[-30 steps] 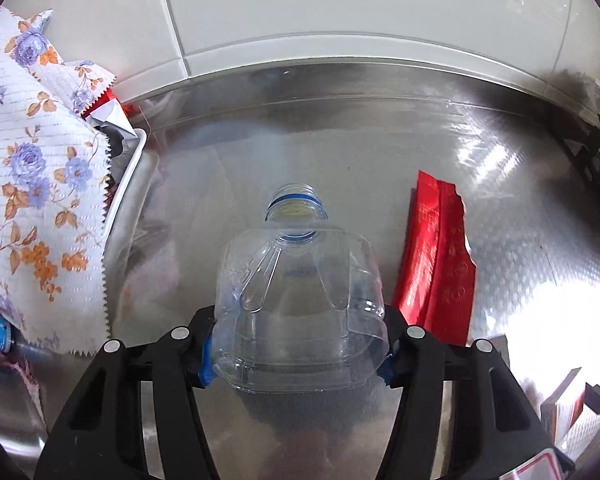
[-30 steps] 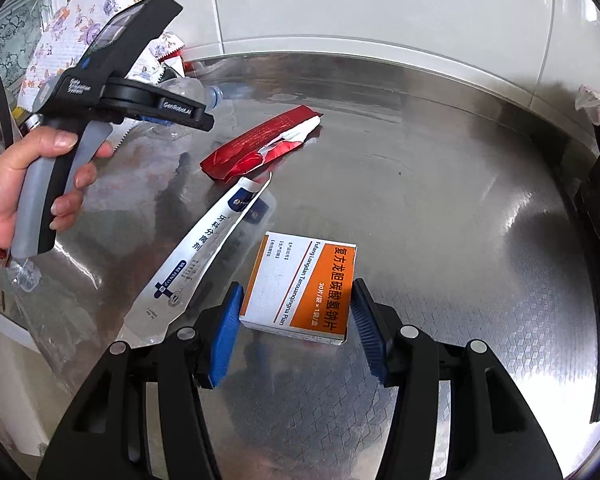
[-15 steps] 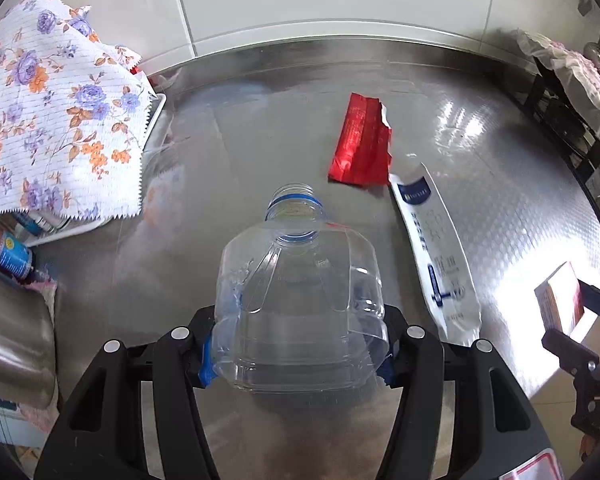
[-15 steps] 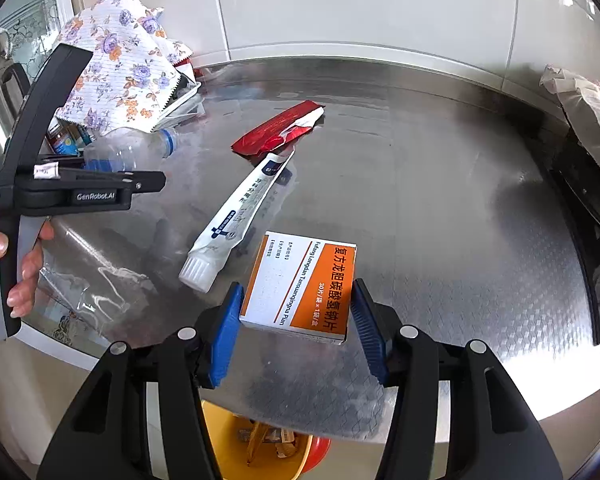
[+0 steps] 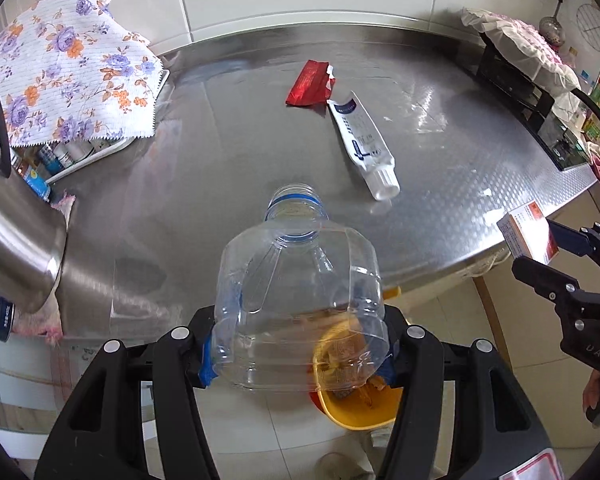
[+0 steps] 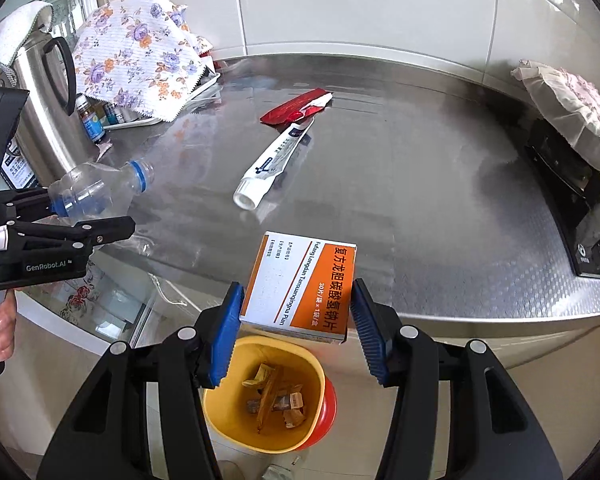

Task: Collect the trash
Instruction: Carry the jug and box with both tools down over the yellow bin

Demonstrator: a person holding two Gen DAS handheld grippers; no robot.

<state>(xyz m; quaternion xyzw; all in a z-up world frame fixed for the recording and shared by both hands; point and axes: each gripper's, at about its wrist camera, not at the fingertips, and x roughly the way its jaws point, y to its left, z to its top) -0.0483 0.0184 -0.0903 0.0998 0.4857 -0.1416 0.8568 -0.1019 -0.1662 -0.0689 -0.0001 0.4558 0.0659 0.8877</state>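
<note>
My left gripper (image 5: 298,354) is shut on a clear plastic bottle (image 5: 300,304) with a blue neck ring, held past the counter's front edge above the floor. In the right wrist view the same bottle (image 6: 96,192) shows at the left in that gripper (image 6: 54,220). My right gripper (image 6: 296,326) is shut on an orange and white medicine box (image 6: 300,284), directly above a yellow trash bin (image 6: 268,396) with scraps inside. The bin (image 5: 356,404) also shows through and below the bottle. A red wrapper (image 6: 296,106) and a white tube (image 6: 274,162) lie on the steel counter (image 6: 420,200).
A floral cloth (image 6: 140,60) covers a tray of small bottles at the back left, beside a steel kettle (image 6: 40,112). A black stove (image 6: 572,208) with a cloth-covered item (image 6: 568,108) stands at the right. A person's hand (image 6: 2,328) grips the left tool.
Both grippers pulled back from the counter with their loads, past its front edge. The yellow bin has come into view beneath them. Jaws unchanged.
</note>
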